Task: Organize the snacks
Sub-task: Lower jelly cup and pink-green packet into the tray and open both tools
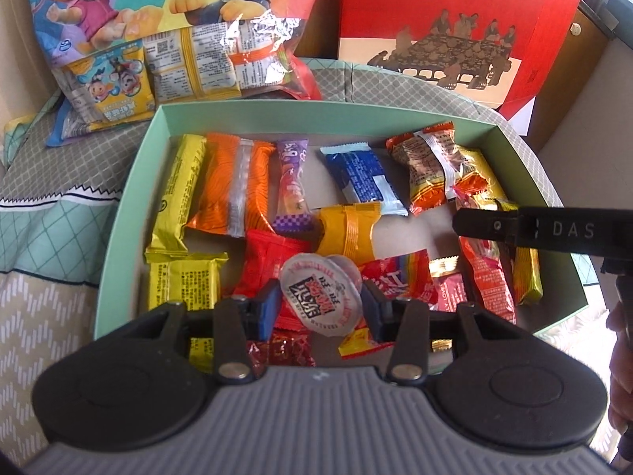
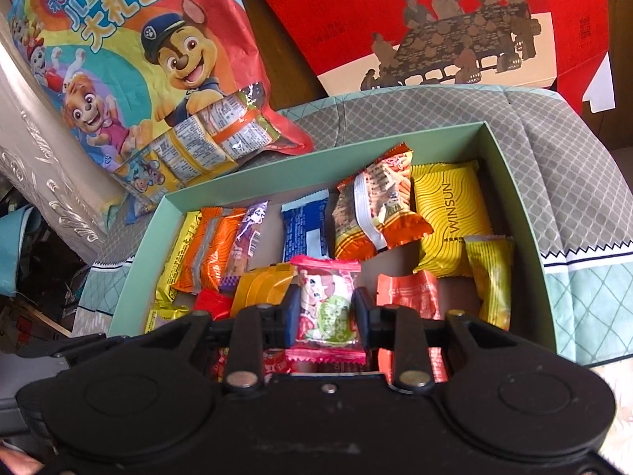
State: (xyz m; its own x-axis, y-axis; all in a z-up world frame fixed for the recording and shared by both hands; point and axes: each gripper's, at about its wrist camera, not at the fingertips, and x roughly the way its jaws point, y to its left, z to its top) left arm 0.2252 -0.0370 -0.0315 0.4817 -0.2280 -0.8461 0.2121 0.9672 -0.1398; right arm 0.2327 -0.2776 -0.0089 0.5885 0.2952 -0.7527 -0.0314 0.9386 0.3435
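left gripper [image 1: 321, 304] clamps a round jelly cup [image 1: 321, 296] over the green box's [image 1: 130, 182] near end — right gripper [image 2: 325, 308] pinches a pink candy packet [image 2: 328, 308]. best lowered into bare gaps before letting go.

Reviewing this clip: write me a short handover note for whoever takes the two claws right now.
Left claw: shut on a round jelly cup, over the green box.
Right claw: shut on a pink candy packet, over the same box.
Done: many wrapped snacks already lie in the box.
Left: set both held snacks down. The cartoon snack bag behind the box still holds packets.
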